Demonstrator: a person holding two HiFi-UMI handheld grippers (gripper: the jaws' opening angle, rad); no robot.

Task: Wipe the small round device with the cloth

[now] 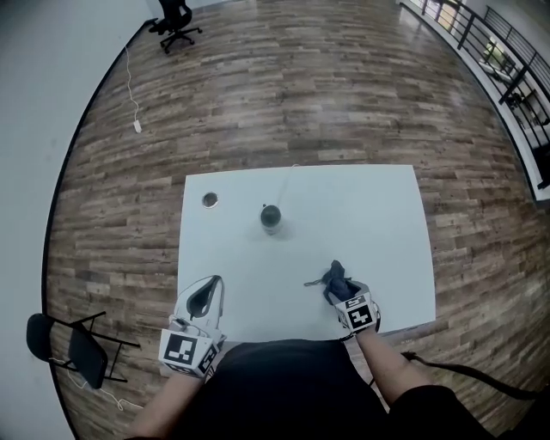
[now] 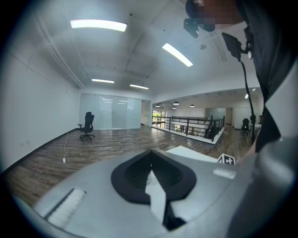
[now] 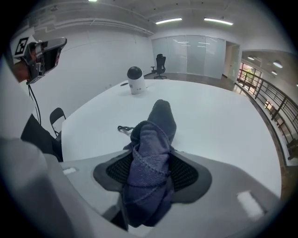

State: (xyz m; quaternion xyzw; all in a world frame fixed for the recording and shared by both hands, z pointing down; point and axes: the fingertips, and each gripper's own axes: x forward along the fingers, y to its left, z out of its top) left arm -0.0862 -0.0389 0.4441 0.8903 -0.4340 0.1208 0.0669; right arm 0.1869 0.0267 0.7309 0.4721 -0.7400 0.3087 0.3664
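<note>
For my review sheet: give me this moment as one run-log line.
right gripper: shut on blue denim cloth | left gripper: shut, empty | small round white-and-black device: clear of cloth | wiping: not started

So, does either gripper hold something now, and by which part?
The right gripper holds the blue denim cloth, clamped around its bunched middle, with one end sticking out ahead. The left gripper holds nothing.

You're at a white table (image 1: pixel 378 215) on wood-plank floor (image 1: pixel 284 94), black office chair (image 1: pixel 176 21) way back (railing (image 1: pixel 507 60) off right), strip lights (image 2: pixel 98 25) overhead.
</note>
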